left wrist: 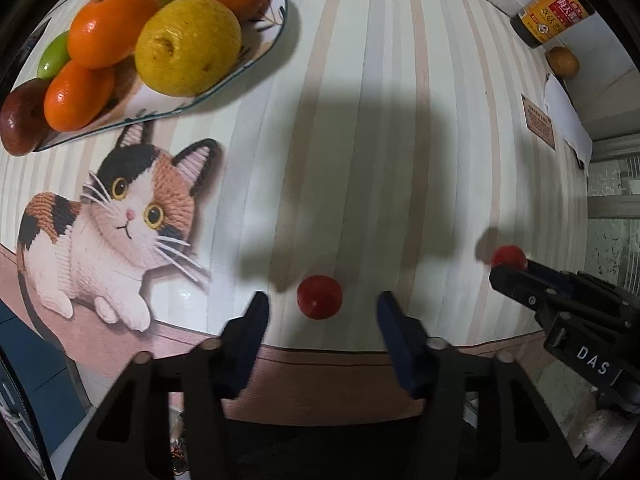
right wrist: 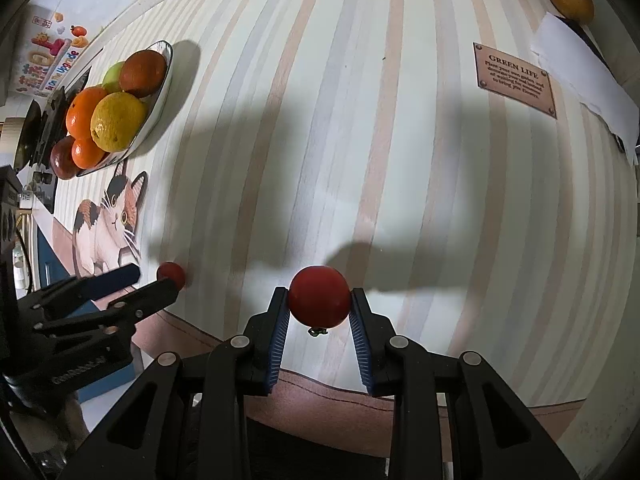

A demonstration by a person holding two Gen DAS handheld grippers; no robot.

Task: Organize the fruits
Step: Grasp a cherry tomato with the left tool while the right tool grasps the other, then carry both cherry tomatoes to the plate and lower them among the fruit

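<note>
Fruit is piled on a plate (left wrist: 276,12) at the far left of the striped desk (left wrist: 360,120): two oranges, a big yellow fruit (left wrist: 188,44), some green ones and a dark red one. Just below the plate there is a cat picture (left wrist: 116,232) on the desk.

The right gripper (right wrist: 319,298) points down and has a small red tomato (right wrist: 319,296) pinched tight between its two blue pads. The tomato's green stem pokes out underneath.

The left gripper (left wrist: 320,308) also points down. Its fingers stand apart, with a second red tomato (left wrist: 319,297) lying on the desk between them. The pads are not touching it; there is a gap on each side. From the right camera, that tomato (right wrist: 171,274) peeks out just past the left gripper's tips.

Far off at the right edge of the desk sit a dark bottle (left wrist: 548,14), a brownish round fruit (left wrist: 563,62), a white paper (right wrist: 588,72) and a small "GREEN LIFE" sign (right wrist: 514,80).
</note>
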